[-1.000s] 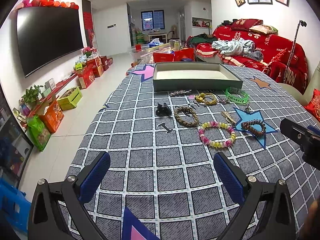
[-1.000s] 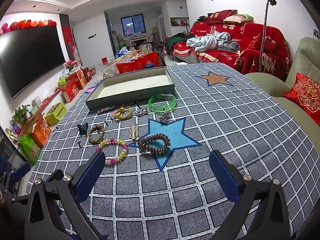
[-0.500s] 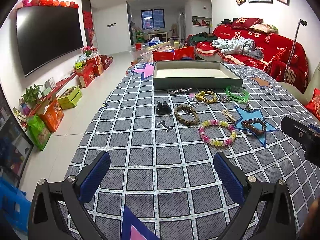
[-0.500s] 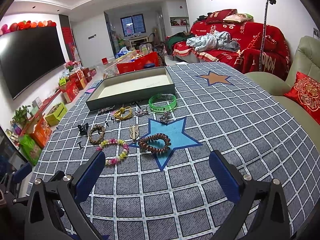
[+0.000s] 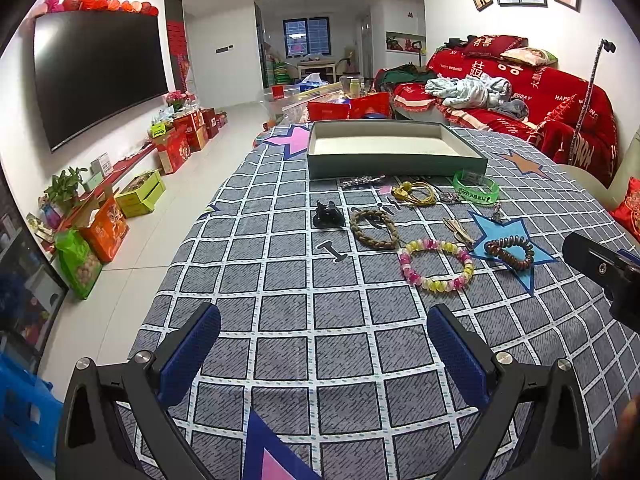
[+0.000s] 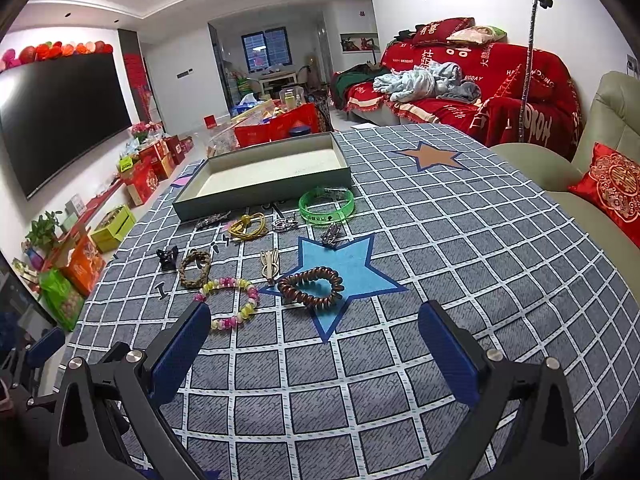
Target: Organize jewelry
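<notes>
Evidently nearest the right tongs (image 6: 314, 344), spread empty: brown coil bracelet (image 6: 311, 286) at frame centre; left tongs (image 5: 323, 342) likewise agape.

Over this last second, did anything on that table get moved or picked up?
Nothing was picked up or moved. Both tongs, left and right, stay open and empty above the cloth, and the bracelets and tray lie where they were.

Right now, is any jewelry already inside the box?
No, the box shows only its bare pale floor, with the green bangle lying outside on the cloth.
</notes>
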{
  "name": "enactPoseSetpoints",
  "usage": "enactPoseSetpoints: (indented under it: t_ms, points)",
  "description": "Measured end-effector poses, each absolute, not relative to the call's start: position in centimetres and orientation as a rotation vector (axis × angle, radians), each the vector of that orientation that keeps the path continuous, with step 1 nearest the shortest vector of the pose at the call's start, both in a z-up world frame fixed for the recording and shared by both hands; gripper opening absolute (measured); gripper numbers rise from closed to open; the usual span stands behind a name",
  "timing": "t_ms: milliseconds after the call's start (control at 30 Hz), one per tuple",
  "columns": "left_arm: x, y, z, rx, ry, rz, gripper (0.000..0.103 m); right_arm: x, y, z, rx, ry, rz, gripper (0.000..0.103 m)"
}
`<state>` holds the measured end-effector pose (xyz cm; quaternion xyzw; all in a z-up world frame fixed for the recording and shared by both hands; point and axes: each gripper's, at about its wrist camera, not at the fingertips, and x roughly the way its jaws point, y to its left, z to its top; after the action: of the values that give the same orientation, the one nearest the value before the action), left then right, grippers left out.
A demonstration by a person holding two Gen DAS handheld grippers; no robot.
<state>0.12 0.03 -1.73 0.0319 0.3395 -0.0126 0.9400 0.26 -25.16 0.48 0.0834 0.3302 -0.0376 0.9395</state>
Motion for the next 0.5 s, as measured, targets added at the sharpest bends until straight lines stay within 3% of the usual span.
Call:
enactPoseSetpoints:
  t_ms: [500]
  points:
    - [0.15, 0.09, -1.67, 0.066, 0.695, -0.028, 0.103, 0.29, -25.11, 0.48, 0.171, 0.676, -0.076, 0.103]
